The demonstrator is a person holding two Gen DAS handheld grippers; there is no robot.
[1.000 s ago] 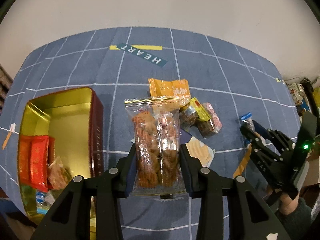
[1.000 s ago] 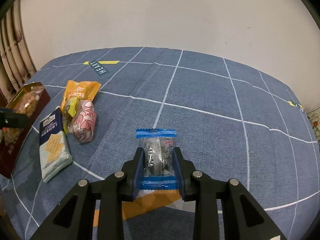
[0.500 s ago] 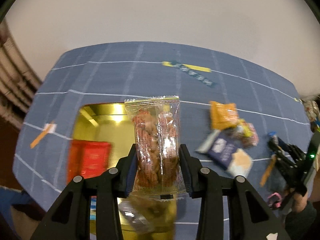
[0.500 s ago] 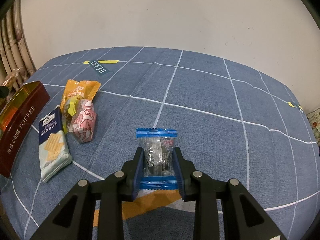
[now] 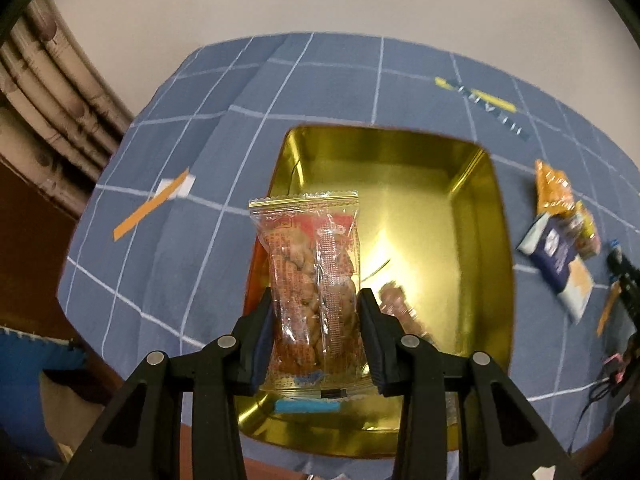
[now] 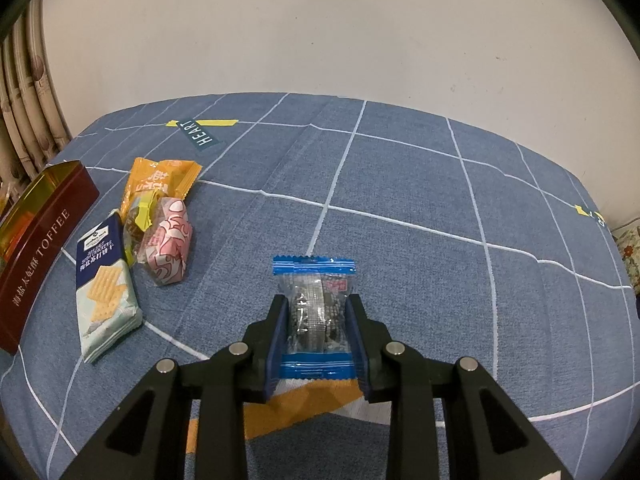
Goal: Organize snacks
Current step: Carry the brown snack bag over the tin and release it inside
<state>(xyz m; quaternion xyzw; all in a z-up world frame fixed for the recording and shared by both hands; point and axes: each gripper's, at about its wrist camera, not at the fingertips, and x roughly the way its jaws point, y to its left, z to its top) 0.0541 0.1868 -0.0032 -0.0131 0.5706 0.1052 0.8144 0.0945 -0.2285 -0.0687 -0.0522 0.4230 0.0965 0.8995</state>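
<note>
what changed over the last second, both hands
The left hand-held gripper carried its clear twist-snack packet leftward, from above the loose snacks to over the open gold tin; it has not let go. The right hand-held gripper stayed put, clamped on the blue-ended packet.

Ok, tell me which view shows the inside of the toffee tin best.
The left wrist view: it looks straight down into the toffee tin, showing its gold floor and walls. The right wrist view catches only its dark red side and a sliver of gold rim at the left edge.
</note>
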